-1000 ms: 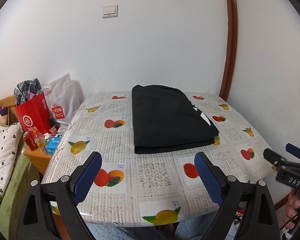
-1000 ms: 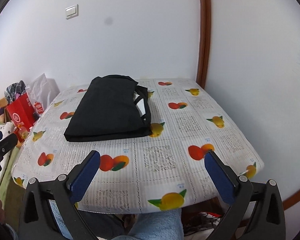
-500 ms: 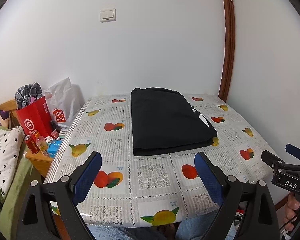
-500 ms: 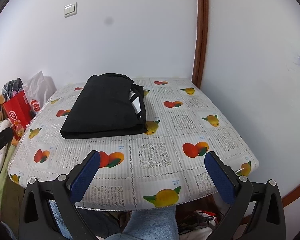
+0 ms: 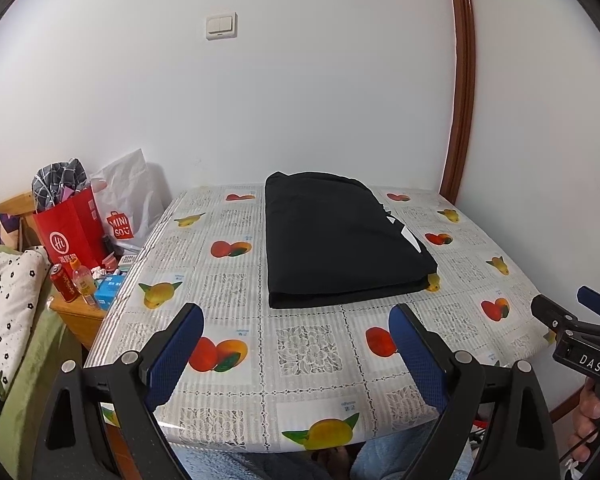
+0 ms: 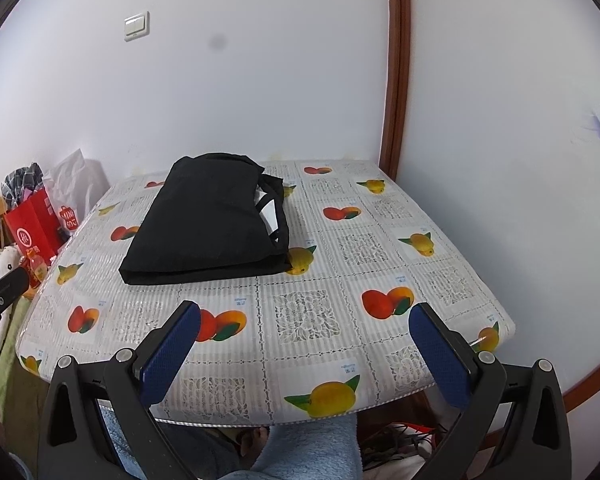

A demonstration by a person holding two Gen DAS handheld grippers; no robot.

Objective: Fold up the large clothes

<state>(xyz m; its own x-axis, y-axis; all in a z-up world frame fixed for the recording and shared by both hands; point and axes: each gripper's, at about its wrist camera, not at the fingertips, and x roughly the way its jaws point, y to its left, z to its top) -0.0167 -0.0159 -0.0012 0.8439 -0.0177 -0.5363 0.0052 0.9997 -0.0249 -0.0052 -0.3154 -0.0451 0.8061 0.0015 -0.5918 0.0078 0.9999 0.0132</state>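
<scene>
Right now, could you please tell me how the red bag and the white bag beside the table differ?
The red bag stands nearer the camera, while the white bag sits behind it against the wall. The red bag is stuffed with checked cloth poking from its top; what the white bag holds cannot be seen. The red bag bears a round white logo; the white bag bears a small red one. Both stand upright to the left of the table.
</scene>
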